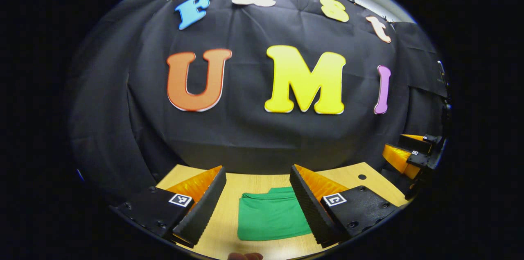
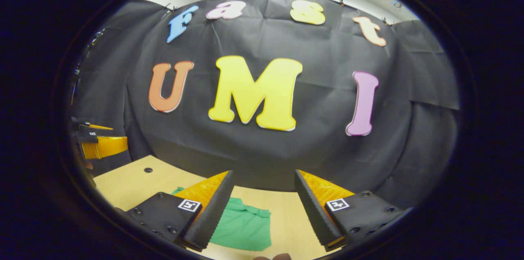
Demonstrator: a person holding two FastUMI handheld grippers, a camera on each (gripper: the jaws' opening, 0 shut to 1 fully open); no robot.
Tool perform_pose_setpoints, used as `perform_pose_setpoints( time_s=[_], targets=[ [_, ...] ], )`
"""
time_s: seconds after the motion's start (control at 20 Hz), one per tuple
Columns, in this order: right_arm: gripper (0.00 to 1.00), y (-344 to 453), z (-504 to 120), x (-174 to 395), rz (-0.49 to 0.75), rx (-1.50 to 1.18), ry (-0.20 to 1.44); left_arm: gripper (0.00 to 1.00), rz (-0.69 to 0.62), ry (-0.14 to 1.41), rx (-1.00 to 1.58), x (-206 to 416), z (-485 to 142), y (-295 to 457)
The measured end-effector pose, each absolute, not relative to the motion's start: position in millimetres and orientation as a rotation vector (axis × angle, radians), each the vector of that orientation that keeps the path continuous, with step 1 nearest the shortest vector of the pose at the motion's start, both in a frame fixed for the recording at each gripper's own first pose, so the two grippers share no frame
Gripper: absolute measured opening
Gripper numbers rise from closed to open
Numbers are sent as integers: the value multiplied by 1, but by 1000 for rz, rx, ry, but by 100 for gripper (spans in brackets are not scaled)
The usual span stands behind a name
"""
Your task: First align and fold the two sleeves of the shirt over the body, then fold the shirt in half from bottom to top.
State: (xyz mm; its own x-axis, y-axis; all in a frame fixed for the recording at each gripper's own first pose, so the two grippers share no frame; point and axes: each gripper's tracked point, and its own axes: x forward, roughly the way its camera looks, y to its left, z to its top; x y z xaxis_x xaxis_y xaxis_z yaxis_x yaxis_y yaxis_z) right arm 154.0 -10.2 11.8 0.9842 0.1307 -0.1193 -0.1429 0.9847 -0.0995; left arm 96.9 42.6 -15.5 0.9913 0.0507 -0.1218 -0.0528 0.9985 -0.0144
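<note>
Left gripper view shows the green cotton shirt (image 1: 272, 215) lying as a compact folded rectangle on the pale wooden table (image 1: 254, 182), below your left gripper (image 1: 258, 182), fingers spread and empty. Your right gripper (image 2: 264, 186) hovers equally spread; check edges align before retreating.

light wooden table (image 1: 254, 182), black cloth wall (image 1: 254, 137)

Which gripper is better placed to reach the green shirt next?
Left, marginally. The green shirt lies centred between the open left gripper jaws. In the right gripper view it sits off-centre, toward one finger. Both hover above the table.
</note>
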Motion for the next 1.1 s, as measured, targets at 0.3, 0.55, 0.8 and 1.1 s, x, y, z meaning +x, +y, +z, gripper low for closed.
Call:
perform_pose_setpoints(
  time_s=[0.3, 0.55, 0.8, 1.1],
  targets=[
    [93, -3, 40, 41, 97, -8, 39, 100, 70, 22, -22, -2, 26, 16],
    [95, 1, 15, -6, 95, -11, 79, 99, 46, 41, -49, -43, 7, -1],
    [95, 10, 16, -22, 111, -14, 76, 100, 34, 39, -25, -50, 10, -7],
    [95, 13, 21, -20, 108, -24, 56, 100, 33, 51, -17, -46, 8, -5]
  ],
)
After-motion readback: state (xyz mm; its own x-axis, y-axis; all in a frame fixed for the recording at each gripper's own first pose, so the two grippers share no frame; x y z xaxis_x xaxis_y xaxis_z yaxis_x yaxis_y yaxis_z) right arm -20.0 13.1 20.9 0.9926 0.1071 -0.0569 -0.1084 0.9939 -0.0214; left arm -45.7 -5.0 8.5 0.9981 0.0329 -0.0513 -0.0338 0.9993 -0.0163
